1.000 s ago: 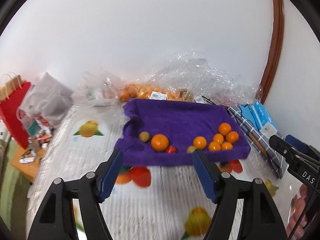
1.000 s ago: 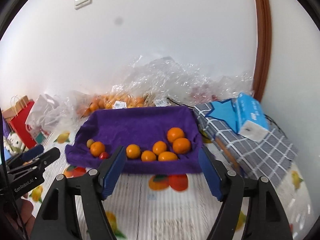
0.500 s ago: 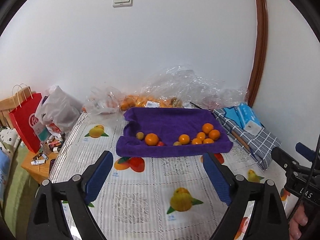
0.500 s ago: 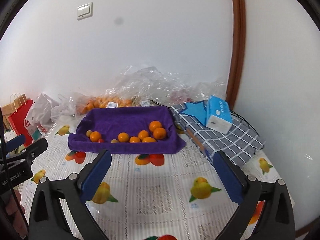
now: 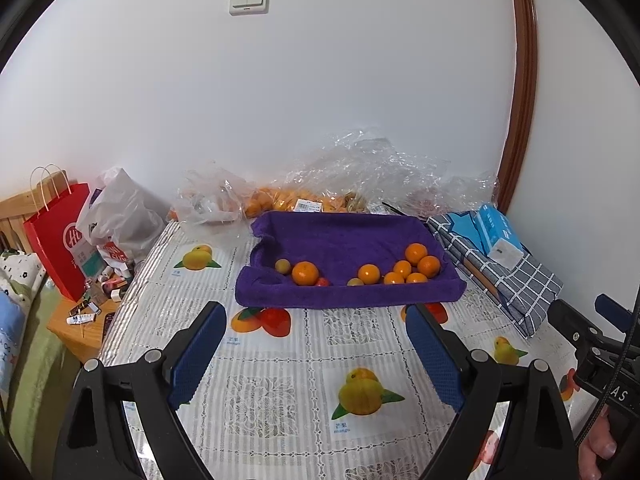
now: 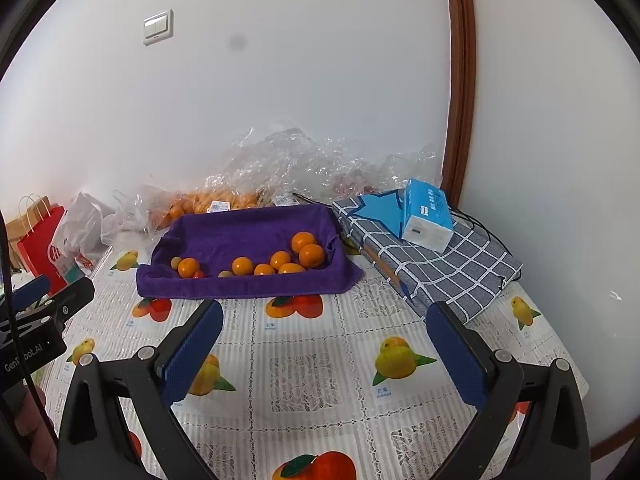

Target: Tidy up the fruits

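Blue pads line both pairs of tongs, and each pair stands spread wide with nothing between its fingers. The left gripper hangs above the fruit-printed tablecloth, and the right gripper does the same beside it; each shows at the edge of the other's view.

Straight ahead of both, well apart from the fingertips, lies the purple towel shaped like a shallow tray. Along its near edge sit the fruits: a large orange with a small greenish fruit and a small red fruit just beside it, and further right a cluster of oranges.

Beyond the towel, against the wall, lie clear plastic bags, one holding more oranges.

The right wrist view shows the whole checked grey cloth to the right of the towel, with a blue tissue pack on top. The left wrist view alone shows the low wooden stand off the table's left side, with small bottles on it. A red paper bag stands there too.
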Motion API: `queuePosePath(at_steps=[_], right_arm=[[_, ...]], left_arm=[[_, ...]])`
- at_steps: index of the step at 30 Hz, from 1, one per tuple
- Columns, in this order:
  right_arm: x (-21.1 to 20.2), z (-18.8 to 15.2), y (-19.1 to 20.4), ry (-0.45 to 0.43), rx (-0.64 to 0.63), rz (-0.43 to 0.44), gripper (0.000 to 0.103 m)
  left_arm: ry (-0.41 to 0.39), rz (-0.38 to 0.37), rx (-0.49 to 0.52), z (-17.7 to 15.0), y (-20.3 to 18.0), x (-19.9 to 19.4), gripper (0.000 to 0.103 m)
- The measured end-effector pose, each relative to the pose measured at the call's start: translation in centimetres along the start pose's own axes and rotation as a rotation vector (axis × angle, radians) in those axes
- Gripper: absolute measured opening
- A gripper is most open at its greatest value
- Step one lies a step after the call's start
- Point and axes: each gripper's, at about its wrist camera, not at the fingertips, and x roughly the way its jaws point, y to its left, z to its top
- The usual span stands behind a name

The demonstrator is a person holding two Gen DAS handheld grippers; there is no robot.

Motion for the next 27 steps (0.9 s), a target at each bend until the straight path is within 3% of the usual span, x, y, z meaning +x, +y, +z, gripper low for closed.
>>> queuePosePath(at_steps=[27], right_arm=[[-0.49, -0.04, -0.15, -0.004, 0.013, -0.002, 0.100]], left_arm=[[-0.002, 0.004, -0.002, 0.05, 0.06, -0.41, 0.091]])
